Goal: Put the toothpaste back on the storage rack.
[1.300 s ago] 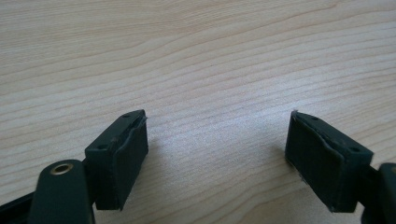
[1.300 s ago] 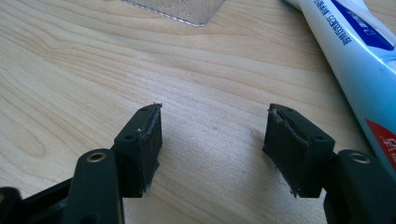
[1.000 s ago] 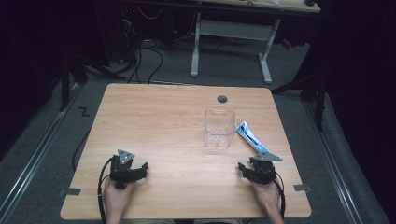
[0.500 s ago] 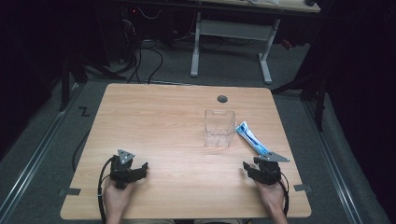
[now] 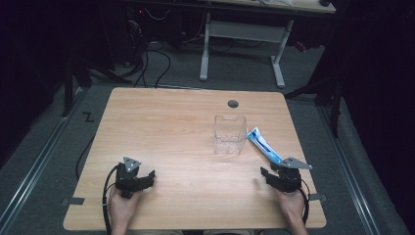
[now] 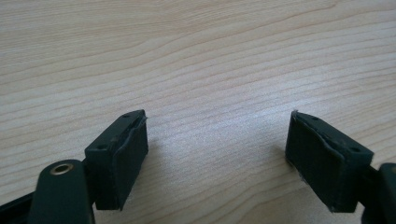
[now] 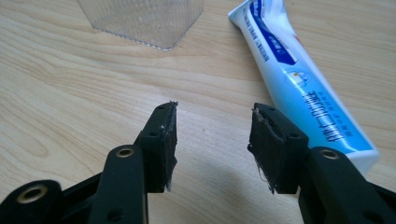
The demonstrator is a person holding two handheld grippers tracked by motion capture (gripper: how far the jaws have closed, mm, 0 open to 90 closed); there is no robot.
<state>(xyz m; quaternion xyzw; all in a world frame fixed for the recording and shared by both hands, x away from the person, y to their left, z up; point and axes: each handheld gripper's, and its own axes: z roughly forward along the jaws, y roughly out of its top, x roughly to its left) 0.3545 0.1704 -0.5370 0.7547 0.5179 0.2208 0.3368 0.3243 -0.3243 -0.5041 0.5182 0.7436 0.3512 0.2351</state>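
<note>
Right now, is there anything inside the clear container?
The clear container looks empty; the table shows through its walls. The toothpaste tube lies outside, beside it.

The toothpaste tube [image 7: 299, 88] carries blue printed lettering, too blurred to read. A black "Z" mark [image 5: 88, 117] lies on the floor left of the table.

A light wood-grain desk [image 5: 161, 122] stands on grey carpet floor [image 5: 44, 161] in a dim room. A round cable hole [image 5: 233, 104] sits near its far edge, toward 12 o'clock. Beyond it stands another table with white legs [image 5: 205, 49]; black cables [image 5: 147, 58] trail at 11 o'clock. A metal floor rail [image 5: 34, 161] runs at 9 o'clock.
</note>
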